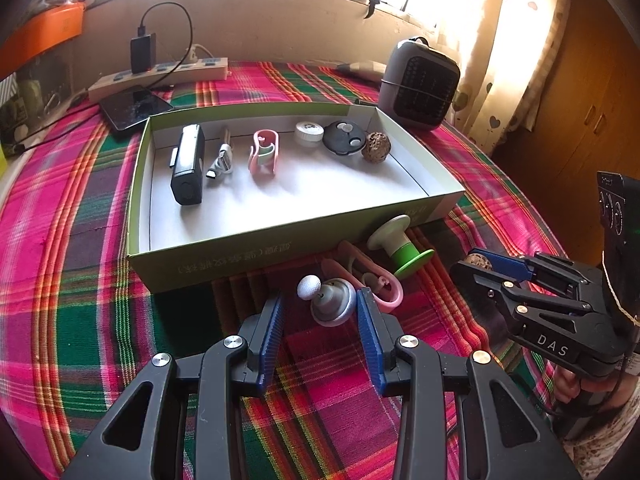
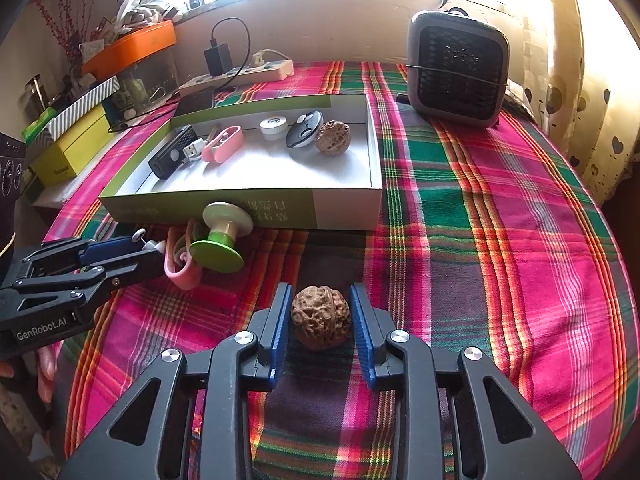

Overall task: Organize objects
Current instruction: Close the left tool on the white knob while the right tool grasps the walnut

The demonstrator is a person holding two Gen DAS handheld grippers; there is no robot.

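While the right claw (image 2: 320, 316) is sitting low over the plaid-covered worktop (image 2: 500, 240), its blue pads (image 2: 280, 320) are closing in on either side of a wrinkled brown walnut (image 2: 321, 316); the pads are looking pressed to the shell, narrowly set, with the nut resting on the cloth at the 6 o'clock end of the right wrist view. The left claw (image 1: 320, 312) is standing wide apart, holding nothing, its fingers (image 1: 272, 328) flanking a small grey spinning top (image 1: 334, 306) with a white ball tip, the top lying tilted on the cloth and apart from the left pad; whether the right pad is touching it cannot be told. Just beyond, toward 1 o'clock in the left wrist view, a pink clip (image 1: 376, 280) is lying beside a green-and-white spool (image 1: 400, 246), the spool leaning against the near wall of the shallow cardboard box (image 1: 224, 258). Inside the box, in a row from 10 o'clock round to 1 o'clock, are lying a black rectangular device (image 1: 188, 164), a white cable plug (image 1: 222, 158), a second pink clip (image 1: 264, 150), a white round cap (image 1: 309, 133), a black round fob (image 1: 344, 138) and a second walnut (image 1: 376, 147). At 1 o'clock beyond the box a grey fan heater (image 1: 420, 82) is standing; at 11 o'clock a power strip (image 1: 160, 76) and a dark phone (image 1: 134, 106) are lying.
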